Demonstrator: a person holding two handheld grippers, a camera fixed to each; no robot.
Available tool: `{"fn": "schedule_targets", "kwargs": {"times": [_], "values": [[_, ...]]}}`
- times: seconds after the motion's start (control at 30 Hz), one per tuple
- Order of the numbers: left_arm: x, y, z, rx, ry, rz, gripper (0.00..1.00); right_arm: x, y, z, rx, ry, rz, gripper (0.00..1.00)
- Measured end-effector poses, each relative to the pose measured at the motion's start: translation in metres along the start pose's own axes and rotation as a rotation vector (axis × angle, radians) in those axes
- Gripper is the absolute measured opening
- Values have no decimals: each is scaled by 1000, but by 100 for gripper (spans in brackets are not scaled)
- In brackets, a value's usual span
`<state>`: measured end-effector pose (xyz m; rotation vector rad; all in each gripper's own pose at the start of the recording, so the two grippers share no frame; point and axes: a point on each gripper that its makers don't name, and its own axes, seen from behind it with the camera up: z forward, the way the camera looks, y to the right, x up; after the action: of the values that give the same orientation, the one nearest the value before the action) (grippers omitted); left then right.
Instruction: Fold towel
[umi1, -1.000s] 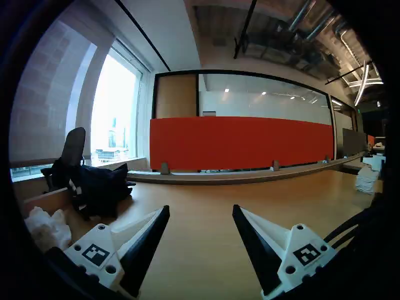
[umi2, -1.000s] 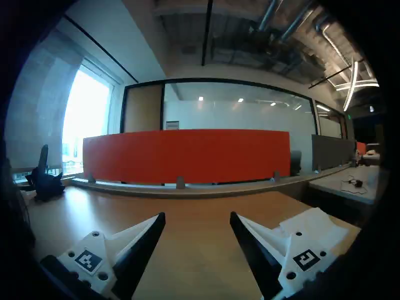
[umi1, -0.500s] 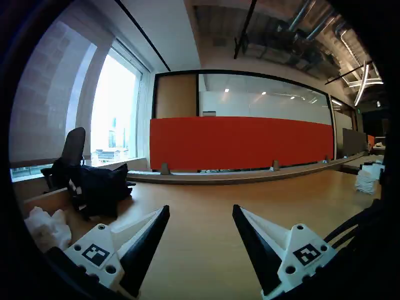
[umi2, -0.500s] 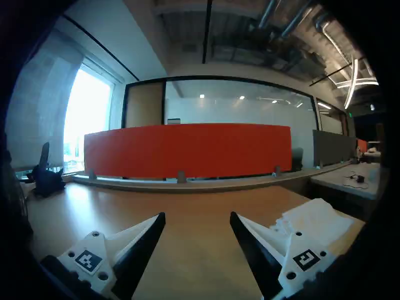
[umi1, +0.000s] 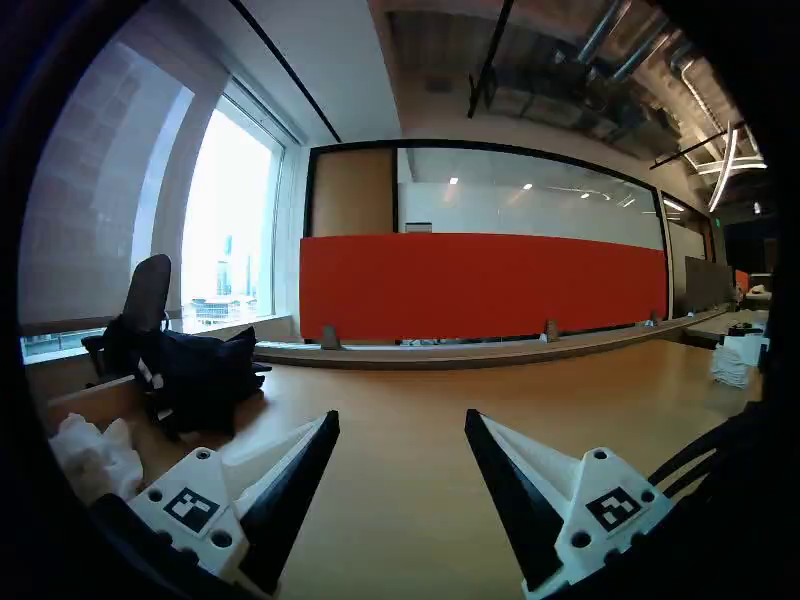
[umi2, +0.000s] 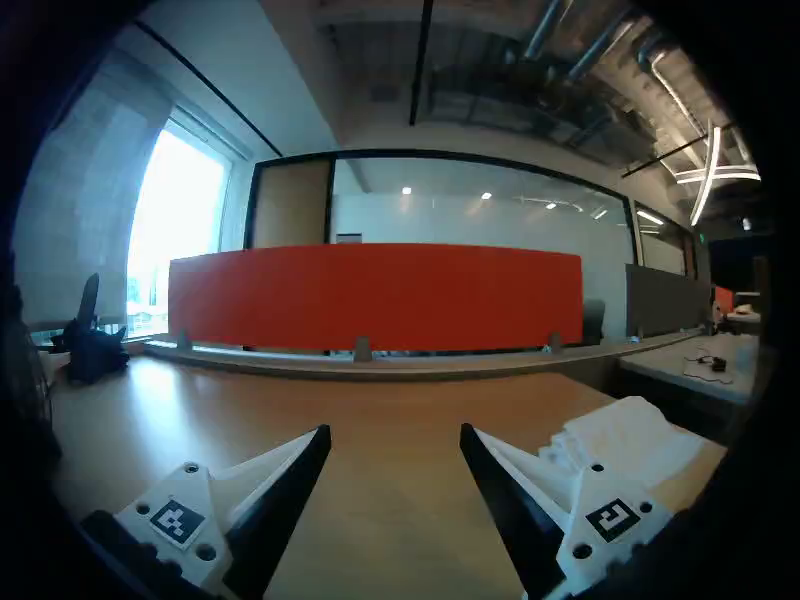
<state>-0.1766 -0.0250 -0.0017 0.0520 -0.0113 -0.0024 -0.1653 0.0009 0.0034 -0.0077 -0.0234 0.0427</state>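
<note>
Both grippers hover low over the wooden bench (umi1: 420, 520), each with its fingers spread apart and nothing between them. The left gripper (umi1: 400, 420) points toward the red divider (umi1: 480, 285). A black bag (umi1: 200, 380) sits off to its left, with a crumpled white cloth (umi1: 95, 455) nearer. The right gripper (umi2: 393, 432) hangs just beside a folded white towel (umi2: 640, 440), which lies on the bench outside the right finger, near the bench's edge.
</note>
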Motion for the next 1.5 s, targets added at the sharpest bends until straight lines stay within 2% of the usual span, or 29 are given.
{"fn": "schedule_targets", "kwargs": {"times": [1.5], "values": [[2, 0, 0, 0, -1, 0, 93, 1, 0, -3, -2, 9, 3, 100]]}}
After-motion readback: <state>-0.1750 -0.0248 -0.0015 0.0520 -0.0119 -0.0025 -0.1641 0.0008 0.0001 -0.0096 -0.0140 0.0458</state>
